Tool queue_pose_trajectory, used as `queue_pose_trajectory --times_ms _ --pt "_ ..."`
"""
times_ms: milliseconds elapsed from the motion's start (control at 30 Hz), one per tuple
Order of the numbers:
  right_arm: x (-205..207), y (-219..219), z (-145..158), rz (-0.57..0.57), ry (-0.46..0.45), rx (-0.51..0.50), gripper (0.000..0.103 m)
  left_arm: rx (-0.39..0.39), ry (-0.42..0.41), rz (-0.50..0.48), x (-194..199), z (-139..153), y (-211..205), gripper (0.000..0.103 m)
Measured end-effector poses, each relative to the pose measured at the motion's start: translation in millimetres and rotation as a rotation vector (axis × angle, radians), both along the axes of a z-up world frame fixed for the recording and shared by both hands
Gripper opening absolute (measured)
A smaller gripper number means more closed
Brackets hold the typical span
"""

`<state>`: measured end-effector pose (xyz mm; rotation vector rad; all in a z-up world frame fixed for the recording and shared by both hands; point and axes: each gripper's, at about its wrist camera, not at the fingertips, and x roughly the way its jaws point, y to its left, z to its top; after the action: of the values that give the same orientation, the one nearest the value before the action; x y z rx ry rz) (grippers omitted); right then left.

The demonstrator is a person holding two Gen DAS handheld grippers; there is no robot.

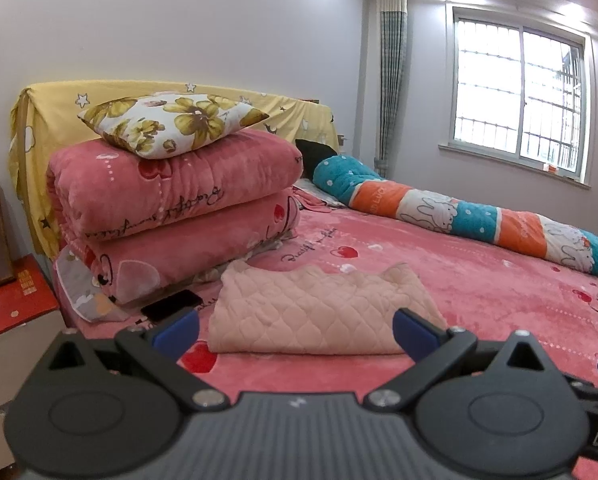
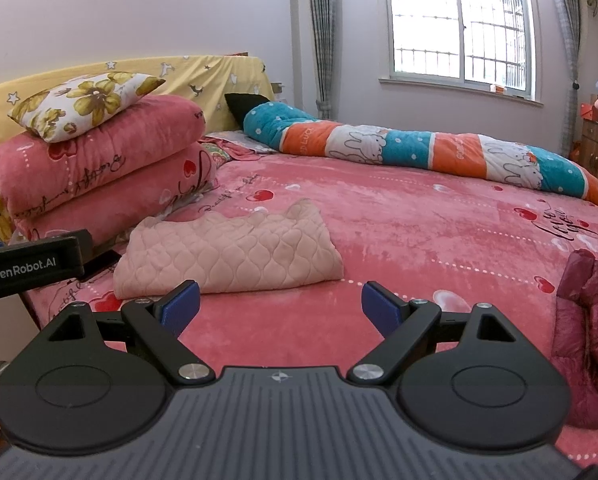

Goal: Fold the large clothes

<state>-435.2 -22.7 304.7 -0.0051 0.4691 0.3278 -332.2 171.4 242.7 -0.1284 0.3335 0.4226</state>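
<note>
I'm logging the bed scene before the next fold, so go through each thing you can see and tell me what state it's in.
Left hand-held gripper: open, empty.
Right hand-held gripper: open, empty.
Pink quilted garment: folded, flat on the bed.
Dark red puffer jacket: crumpled, unfolded, at the bed edge.
Pink quilt: folded, stacked.
Floral pillow: on top of the quilt.
Striped blanket: rolled lengthwise.
Phone: lying flat, screen dark.

quilted matt garment (image 1: pixel 319 312), plush bedspread (image 1: pixel 479 280)
</note>
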Motion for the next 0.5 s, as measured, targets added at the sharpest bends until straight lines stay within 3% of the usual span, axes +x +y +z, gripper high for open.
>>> queue_pose_trajectory --times_ms 500 --pt "8 2 -7 0.003 0.020 -0.001 0.103 0.005 0.023 -0.006 11 -9 1 0.102"
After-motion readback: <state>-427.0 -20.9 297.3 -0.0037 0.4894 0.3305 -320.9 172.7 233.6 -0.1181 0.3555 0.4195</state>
